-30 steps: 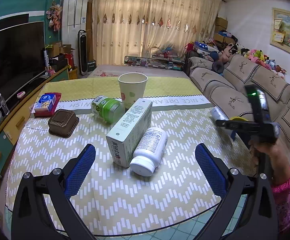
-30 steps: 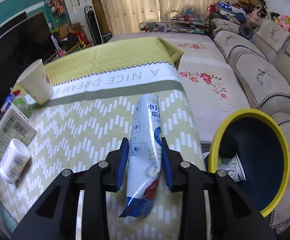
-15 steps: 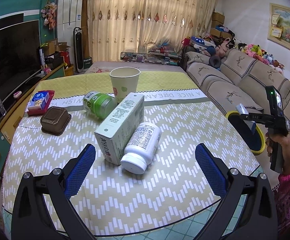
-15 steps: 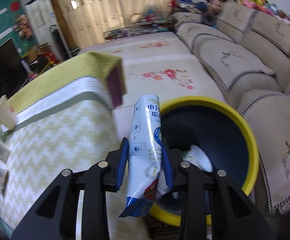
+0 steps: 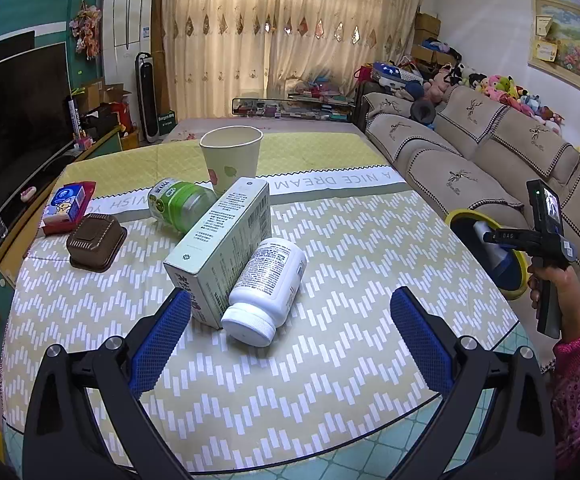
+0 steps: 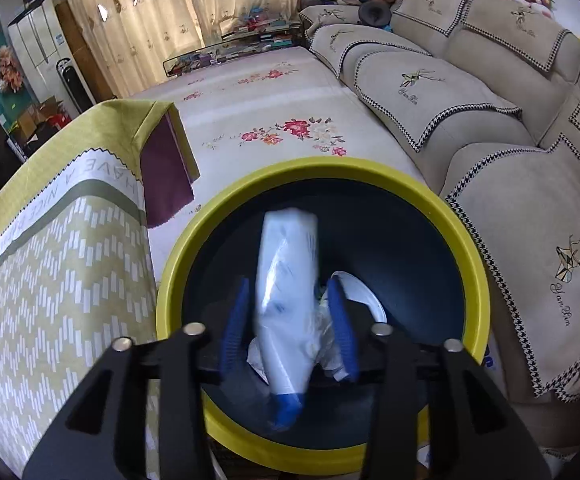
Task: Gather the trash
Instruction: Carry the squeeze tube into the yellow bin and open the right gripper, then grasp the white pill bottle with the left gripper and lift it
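Note:
My right gripper [image 6: 289, 282] hangs over the yellow-rimmed dark bin [image 6: 317, 166]. Its jaws are opening, and the white and blue snack packet [image 6: 288, 248] between them is blurred, with a gap at each pad. Crumpled white trash lies in the bin below. From the left wrist view, that packet [image 5: 493, 252] points down into the bin [image 5: 459, 214] beside the table. My left gripper [image 5: 290, 300] stands open above the table's near edge with nothing between its fingers. Just ahead of it lie a white pill bottle [image 5: 268, 284] and a pale green box [image 5: 226, 240].
Further back on the table are a green jar [image 5: 180, 204] on its side, an upright paper cup [image 5: 232, 156], a brown lidded container [image 5: 96, 242] and a blue and red box [image 5: 68, 206]. A beige sofa [image 6: 429, 80] runs along the right. The bin stands between table and sofa.
My right gripper carried the packet off the table's edge to above the bin, and its jaws have spread away from the packet. The left gripper stayed nearly still.

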`<action>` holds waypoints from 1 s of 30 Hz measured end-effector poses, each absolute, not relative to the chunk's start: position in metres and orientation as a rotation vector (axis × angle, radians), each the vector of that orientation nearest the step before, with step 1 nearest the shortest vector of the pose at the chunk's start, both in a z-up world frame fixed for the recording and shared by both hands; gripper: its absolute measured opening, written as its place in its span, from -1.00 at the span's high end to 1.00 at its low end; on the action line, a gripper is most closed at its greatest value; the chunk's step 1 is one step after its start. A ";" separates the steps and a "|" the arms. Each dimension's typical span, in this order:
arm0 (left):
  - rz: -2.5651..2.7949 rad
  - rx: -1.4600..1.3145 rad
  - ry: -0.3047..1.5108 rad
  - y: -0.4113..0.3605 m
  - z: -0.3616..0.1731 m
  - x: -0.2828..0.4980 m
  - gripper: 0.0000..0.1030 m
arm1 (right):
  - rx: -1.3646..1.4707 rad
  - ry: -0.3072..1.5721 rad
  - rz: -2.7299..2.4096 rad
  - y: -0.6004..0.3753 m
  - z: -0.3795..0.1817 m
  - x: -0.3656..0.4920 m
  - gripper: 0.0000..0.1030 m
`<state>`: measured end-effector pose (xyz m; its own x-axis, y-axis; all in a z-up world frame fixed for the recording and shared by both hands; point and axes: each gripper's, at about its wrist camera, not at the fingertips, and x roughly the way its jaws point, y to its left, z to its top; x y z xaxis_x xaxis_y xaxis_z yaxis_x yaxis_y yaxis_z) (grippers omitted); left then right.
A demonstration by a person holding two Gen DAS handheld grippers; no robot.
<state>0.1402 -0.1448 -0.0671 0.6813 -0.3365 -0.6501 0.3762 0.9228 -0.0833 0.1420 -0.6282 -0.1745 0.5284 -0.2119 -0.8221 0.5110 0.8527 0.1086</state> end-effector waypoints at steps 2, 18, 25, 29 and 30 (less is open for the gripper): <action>-0.402 0.054 0.720 -0.144 -0.067 0.141 -0.91 | 0.357 0.914 -0.444 -0.628 -0.174 0.141 0.13; -0.494 0.055 0.740 -0.137 -0.076 0.147 -0.91 | 0.346 0.916 -0.406 -0.611 -0.174 0.145 0.07; -0.593 0.094 0.734 -0.152 -0.077 0.153 -0.91 | 0.355 0.923 -0.400 -0.614 -0.177 0.145 0.06; -0.629 0.165 0.738 -0.170 -0.083 0.162 -0.91 | 0.355 0.930 -0.396 -0.612 -0.180 0.146 0.06; -0.622 0.186 0.743 -0.174 -0.085 0.165 -0.89 | 0.356 0.930 -0.395 -0.613 -0.180 0.146 0.06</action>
<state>0.1653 -0.1737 -0.0848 0.5674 -0.4623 -0.6814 0.5896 0.8058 -0.0557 0.1456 -0.6126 -0.1800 0.5361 -0.1735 -0.8261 0.4739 0.8717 0.1245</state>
